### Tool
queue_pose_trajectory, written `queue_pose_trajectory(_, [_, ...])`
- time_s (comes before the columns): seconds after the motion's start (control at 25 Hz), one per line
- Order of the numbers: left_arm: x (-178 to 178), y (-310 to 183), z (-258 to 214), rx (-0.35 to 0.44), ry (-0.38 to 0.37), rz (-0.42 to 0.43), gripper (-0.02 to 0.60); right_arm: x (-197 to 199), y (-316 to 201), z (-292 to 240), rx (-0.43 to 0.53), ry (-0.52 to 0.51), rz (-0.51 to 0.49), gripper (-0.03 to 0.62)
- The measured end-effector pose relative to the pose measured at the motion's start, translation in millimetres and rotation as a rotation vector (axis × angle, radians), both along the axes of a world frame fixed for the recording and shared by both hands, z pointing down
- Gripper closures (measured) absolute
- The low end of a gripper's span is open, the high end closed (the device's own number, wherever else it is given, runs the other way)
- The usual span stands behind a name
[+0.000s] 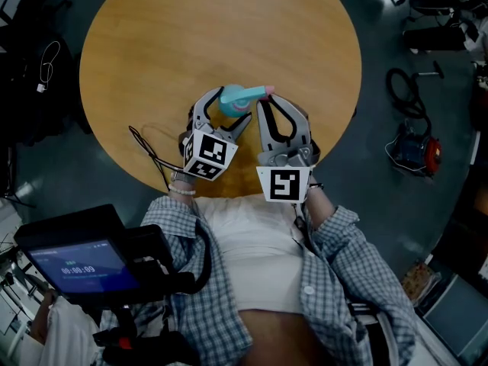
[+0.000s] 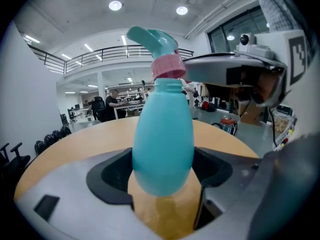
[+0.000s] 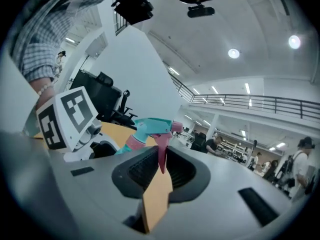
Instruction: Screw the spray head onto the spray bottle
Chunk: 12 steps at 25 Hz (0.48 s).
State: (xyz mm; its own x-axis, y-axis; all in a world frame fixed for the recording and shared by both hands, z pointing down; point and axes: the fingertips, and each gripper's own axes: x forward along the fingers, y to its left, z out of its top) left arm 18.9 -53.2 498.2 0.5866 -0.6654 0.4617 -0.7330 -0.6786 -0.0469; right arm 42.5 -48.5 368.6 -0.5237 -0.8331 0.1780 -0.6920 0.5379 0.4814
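Note:
A teal spray bottle (image 1: 228, 109) hangs above the round wooden table (image 1: 213, 29), with my left gripper (image 1: 221, 119) shut on its body. In the left gripper view the bottle (image 2: 162, 139) fills the gap between the jaws and stands tilted. A pink collar (image 2: 167, 67) joins it to the teal spray head (image 2: 155, 40). My right gripper (image 1: 265, 102) comes in from the right at the spray head (image 1: 242, 94). In the right gripper view the pink trigger (image 3: 162, 156) hangs between the nearly closed jaws of the right gripper (image 3: 161, 173). The right gripper's finger (image 2: 220, 66) touches the collar.
A thin black cable (image 1: 149, 149) lies on the table's near left edge. A device with a lit screen (image 1: 72, 265) sits at the lower left. An orange and black machine (image 1: 418, 148) and cables lie on the floor to the right.

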Motion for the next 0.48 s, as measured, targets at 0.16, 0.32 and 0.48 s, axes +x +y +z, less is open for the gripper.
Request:
queue_pose_trajectory(0.16, [4.0, 2.7, -0.4, -0.031, 0.05, 0.009, 0.212, 3.0, -3.0, -2.2, 0.005, -0.03, 0.019, 0.556])
queue_pose_trajectory(0.32, [11.7, 6.7, -2.9, -0.06, 0.092, 0.047, 0.212, 1.4, -3.8, -0.8, 0.065, -0.029, 0.026, 0.556])
queue_pose_trajectory(0.48, [14.5, 8.7, -4.7, -0.07, 0.108, 0.062, 0.212, -3.2, -5.5, 1.1, 0.078, -0.024, 0.02, 0.556])
